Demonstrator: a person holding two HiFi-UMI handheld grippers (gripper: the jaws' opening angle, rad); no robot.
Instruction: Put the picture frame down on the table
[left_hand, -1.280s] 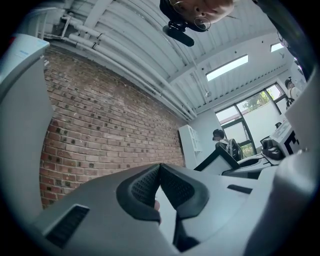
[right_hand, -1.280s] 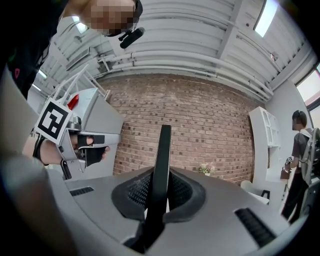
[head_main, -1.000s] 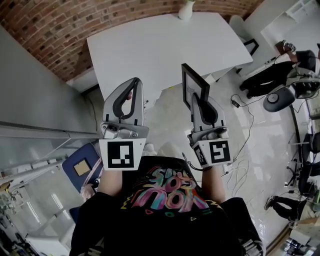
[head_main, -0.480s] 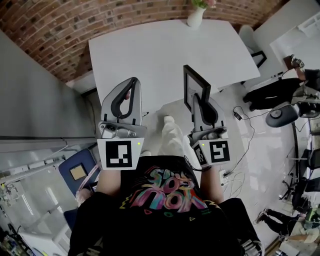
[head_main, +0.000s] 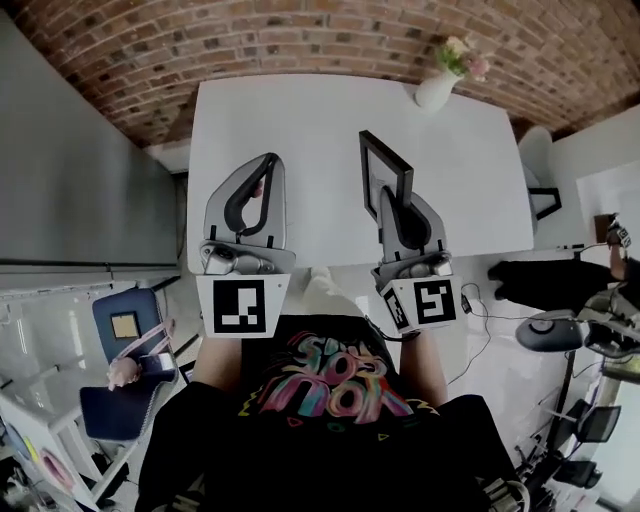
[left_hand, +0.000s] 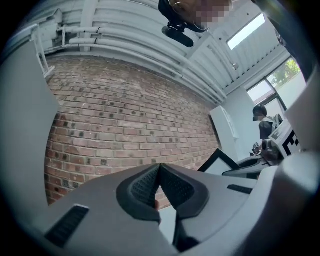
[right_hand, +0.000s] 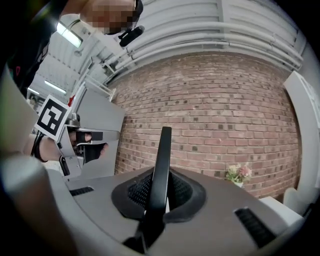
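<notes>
Right gripper (head_main: 392, 200) (right_hand: 160, 176): clamped on the lower edge of the picture frame (head_main: 385, 168) (right_hand: 163, 147). Pads pressed against both faces of the black moulding, fingers only a narrow gap apart. Frame held upright, edge-on to the right gripper view, rising above the fingertips. In the head view, seen over the near half of the white table (head_main: 290, 125).

Left gripper (head_main: 268, 162) (left_hand: 160, 166): fingers closed tip to tip, nothing between them, touching nothing. Held beside the right gripper, apart from the frame.

Vase of flowers (head_main: 441, 84) at the far table edge, well apart from the frame.
</notes>
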